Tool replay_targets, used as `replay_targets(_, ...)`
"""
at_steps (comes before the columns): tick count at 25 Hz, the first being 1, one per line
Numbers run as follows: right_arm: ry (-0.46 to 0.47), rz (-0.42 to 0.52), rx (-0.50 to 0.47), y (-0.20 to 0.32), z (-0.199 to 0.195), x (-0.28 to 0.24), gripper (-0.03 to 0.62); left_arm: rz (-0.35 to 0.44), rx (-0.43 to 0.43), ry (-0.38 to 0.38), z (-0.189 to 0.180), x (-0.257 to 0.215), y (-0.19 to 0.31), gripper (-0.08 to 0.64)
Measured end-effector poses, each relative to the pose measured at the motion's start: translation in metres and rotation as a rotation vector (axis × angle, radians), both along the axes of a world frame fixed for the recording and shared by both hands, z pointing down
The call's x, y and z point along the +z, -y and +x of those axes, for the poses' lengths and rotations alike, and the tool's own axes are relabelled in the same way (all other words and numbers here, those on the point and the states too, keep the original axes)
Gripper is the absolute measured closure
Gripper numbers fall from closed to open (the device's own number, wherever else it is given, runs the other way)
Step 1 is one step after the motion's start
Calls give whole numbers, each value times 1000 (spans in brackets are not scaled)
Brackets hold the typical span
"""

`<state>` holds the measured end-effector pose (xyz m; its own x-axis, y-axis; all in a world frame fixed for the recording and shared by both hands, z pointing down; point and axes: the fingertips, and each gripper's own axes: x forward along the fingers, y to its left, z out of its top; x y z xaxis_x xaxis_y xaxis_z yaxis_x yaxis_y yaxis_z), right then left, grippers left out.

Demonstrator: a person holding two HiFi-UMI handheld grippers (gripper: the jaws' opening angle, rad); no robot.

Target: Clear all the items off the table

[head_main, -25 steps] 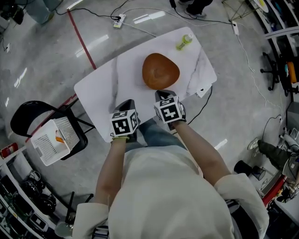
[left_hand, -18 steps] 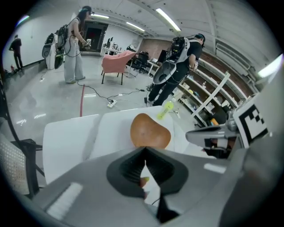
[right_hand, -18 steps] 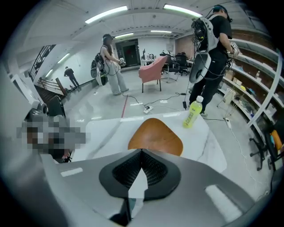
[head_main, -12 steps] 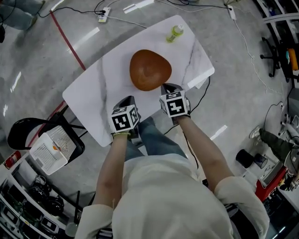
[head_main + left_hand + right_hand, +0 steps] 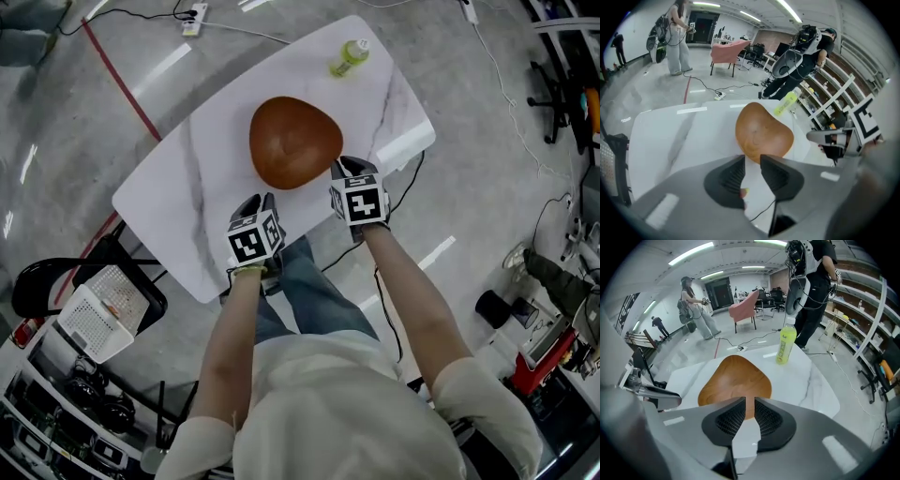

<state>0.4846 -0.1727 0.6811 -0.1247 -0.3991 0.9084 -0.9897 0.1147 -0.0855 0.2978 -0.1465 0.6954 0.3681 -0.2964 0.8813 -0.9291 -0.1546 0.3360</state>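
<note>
A brown wooden plate (image 5: 293, 139) with a rounded three-cornered shape lies in the middle of the white marble table (image 5: 187, 197). A green bottle (image 5: 345, 58) stands near the far edge, upright in the right gripper view (image 5: 786, 344). My left gripper (image 5: 265, 201) hangs over the near edge, just short of the plate (image 5: 763, 133). Its jaws have just been opening and nothing is between them (image 5: 752, 160). My right gripper (image 5: 345, 165) is at the plate's near right corner. Its jaws have just parted to a thin gap, also with nothing in it (image 5: 750, 402).
A black chair (image 5: 56, 281) with a white basket (image 5: 92, 314) on it stands left of the table. Cables and a power strip (image 5: 195, 19) lie on the floor beyond. Shelves and gear line the right side. People stand farther off (image 5: 678, 37).
Both grippers have moved forward over the table toward the plate's near edge. The right one has come up beside the plate's right corner.
</note>
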Motion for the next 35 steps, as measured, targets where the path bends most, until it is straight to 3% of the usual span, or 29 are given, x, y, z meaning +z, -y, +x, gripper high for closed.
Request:
replay_targets(8,-31,-25,42,8,31,41,500,-16,-74,-50,14,34,7,358)
replay_targets(14,-26,-39,74,13,39,66,500,-28,-115,-82,21,53,12,330)
replay_targets(28,-9,-36,122,45,41,102,507,-71,-181,-66,23,91,26,333)
replay_targets(35,-19,-42,112,47,37,109,526,-69,-189,-28,23,98,30,424)
